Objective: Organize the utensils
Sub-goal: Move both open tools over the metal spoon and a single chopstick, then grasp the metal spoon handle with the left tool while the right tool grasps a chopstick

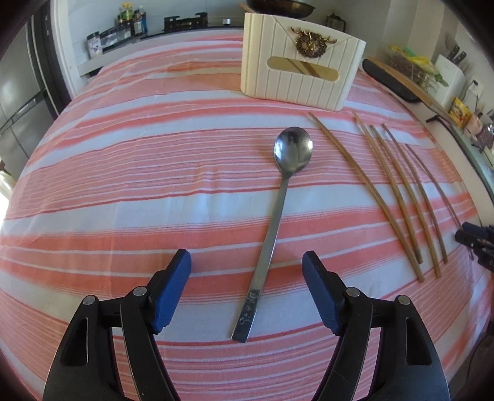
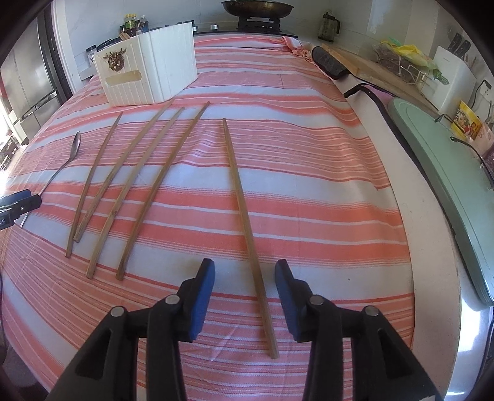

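A metal spoon [image 1: 279, 216] lies on the striped cloth, handle toward me. My left gripper [image 1: 246, 262] is open and its fingers straddle the handle end, low over the cloth. Several wooden chopsticks [image 1: 398, 197] lie to the spoon's right. A white ribbed utensil holder [image 1: 296, 77] stands at the back. In the right wrist view my right gripper [image 2: 244, 271] is open around the near end of a lone chopstick [image 2: 247, 228]. The other chopsticks [image 2: 123, 191], the spoon [image 2: 66, 163] and the holder [image 2: 148, 74] are to its left.
The striped tablecloth [image 1: 139, 185] covers the table. A green board [image 2: 447, 185] and a wooden cutting board [image 2: 379, 74] lie along the right counter. A wok [image 2: 256, 7] sits on the stove behind. Jars [image 1: 123, 27] stand at the back left.
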`<state>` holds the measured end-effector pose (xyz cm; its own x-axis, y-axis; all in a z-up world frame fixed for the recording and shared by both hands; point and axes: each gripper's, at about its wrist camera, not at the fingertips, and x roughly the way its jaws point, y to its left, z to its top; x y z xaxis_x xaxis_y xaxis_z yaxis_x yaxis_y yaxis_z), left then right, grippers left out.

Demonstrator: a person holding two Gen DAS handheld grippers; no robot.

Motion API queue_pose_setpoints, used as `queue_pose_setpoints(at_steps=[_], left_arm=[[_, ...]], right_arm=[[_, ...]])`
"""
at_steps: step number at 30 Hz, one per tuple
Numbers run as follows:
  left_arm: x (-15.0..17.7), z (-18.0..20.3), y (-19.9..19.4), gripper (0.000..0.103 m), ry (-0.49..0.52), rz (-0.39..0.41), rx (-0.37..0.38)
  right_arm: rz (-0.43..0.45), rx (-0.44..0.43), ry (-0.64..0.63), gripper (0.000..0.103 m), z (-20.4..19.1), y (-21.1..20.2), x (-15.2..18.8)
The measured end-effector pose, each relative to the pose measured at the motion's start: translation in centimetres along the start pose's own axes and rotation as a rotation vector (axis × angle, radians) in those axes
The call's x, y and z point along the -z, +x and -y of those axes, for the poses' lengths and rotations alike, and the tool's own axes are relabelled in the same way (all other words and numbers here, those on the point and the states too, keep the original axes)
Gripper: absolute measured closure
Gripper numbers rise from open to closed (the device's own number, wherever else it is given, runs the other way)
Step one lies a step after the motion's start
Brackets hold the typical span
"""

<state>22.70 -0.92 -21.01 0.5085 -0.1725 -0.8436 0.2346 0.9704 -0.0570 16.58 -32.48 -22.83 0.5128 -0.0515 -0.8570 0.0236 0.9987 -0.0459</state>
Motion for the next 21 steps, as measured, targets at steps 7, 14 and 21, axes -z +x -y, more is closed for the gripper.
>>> queue_pose_setpoints(at_steps=[7,14,21], left_arm=[[0.07,-0.09,-0.07,0.025,0.024,-0.007,0.004],[0.03,0.05,0.05,0.023,0.037,-0.008,0.003],[0.07,0.19,0.14,0.023,0.039,-0.007,0.001]], right_arm=[[-0.016,-0.008,-0.015,0.061,0.03,0.26,-0.36],[-0.016,-0.009,-0.017,0.061,0.01,0.39,-0.42],[-0.016,-0.01,-0.018,0.061,0.05,0.39,-0.36]])
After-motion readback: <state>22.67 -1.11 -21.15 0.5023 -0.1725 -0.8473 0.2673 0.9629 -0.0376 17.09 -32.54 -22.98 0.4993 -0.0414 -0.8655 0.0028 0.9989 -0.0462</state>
